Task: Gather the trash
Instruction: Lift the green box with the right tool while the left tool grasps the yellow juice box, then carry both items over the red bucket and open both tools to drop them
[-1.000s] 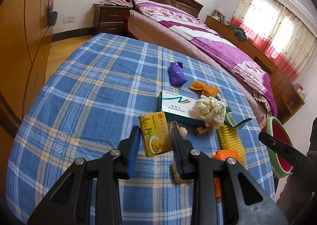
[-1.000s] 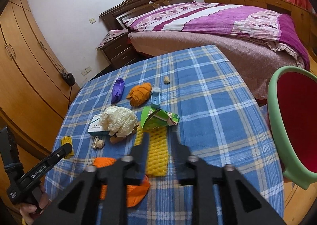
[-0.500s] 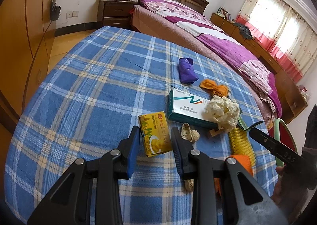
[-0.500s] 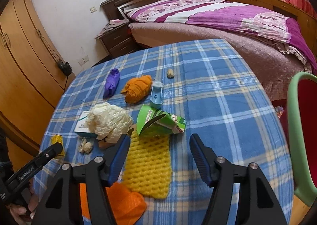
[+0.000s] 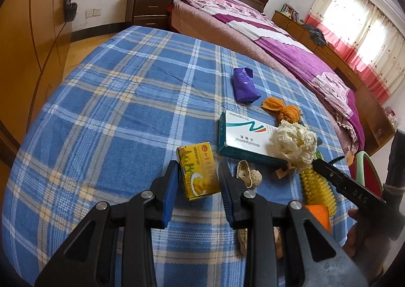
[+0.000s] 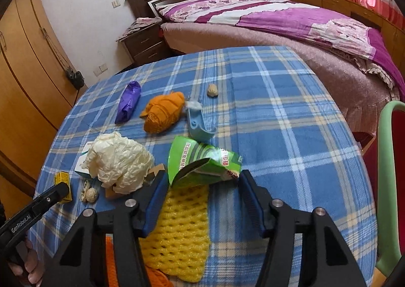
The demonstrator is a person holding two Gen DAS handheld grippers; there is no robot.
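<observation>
Trash lies on a blue plaid tablecloth (image 5: pixel 114 99). My left gripper (image 5: pixel 198 173) is open, its jaws on either side of a small yellow cake box (image 5: pixel 198 169), not closed on it. My right gripper (image 6: pixel 202 180) is open wide around the near end of a torn green carton (image 6: pixel 202 160) lying over a yellow foam net (image 6: pixel 182 226). The right gripper's tip shows in the left wrist view (image 5: pixel 336 180). Also on the table: a crumpled cream paper ball (image 6: pixel 117 161), a white-teal medicine box (image 5: pixel 243 139), an orange net (image 6: pixel 164 111) and a purple wrapper (image 6: pixel 129 101).
A light blue plastic piece (image 6: pixel 198 122), a small nut shell (image 6: pixel 212 90) and peanut shells (image 5: pixel 249 175) lie on the cloth. A green-rimmed red bin (image 6: pixel 389 180) stands at the table's right edge. A bed (image 6: pixel 278 21) is behind, wardrobes (image 6: pixel 22 84) on the left.
My right gripper has opened from nearly shut to wide and moved forward to the green carton. My left gripper has stayed around the yellow box, drawing slightly closer.
</observation>
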